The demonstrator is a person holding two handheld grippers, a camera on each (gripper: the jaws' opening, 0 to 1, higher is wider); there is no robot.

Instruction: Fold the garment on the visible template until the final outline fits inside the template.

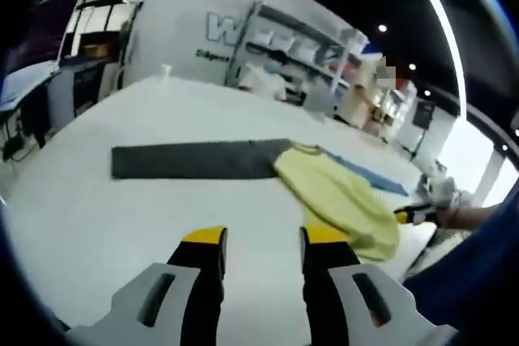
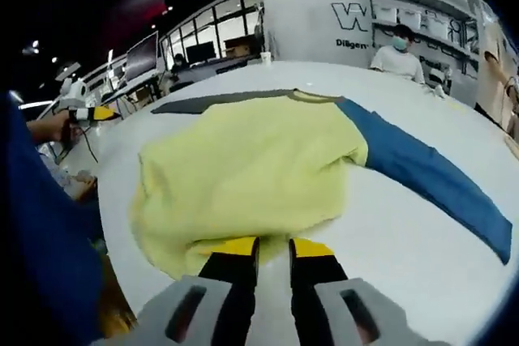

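Yellow cloth with a blue sleeve, the garment [image 2: 243,172] lies spread on the white tabletop [image 2: 405,241], partly over a dark grey template [image 1: 195,160] that runs out from under it to one side. In the right gripper view the right tool [image 2: 272,250] sits at the near hem, jaws a little apart, tips touching or just over the cloth edge; I cannot tell whether any cloth is between them. In the left gripper view the left tool [image 1: 263,237] hangs over bare tabletop, jaws apart and holding nothing, with the garment ahead and to one side.

The fold looks barely begun: the body spills well past the template and the blue sleeve [image 2: 438,180] trails far out. My guess is the step in hand is taking the hem. Next, the left tool needs to come to the cloth and pinch a matching edge, so both lift and carry it over together.

No containers are on the tabletop.
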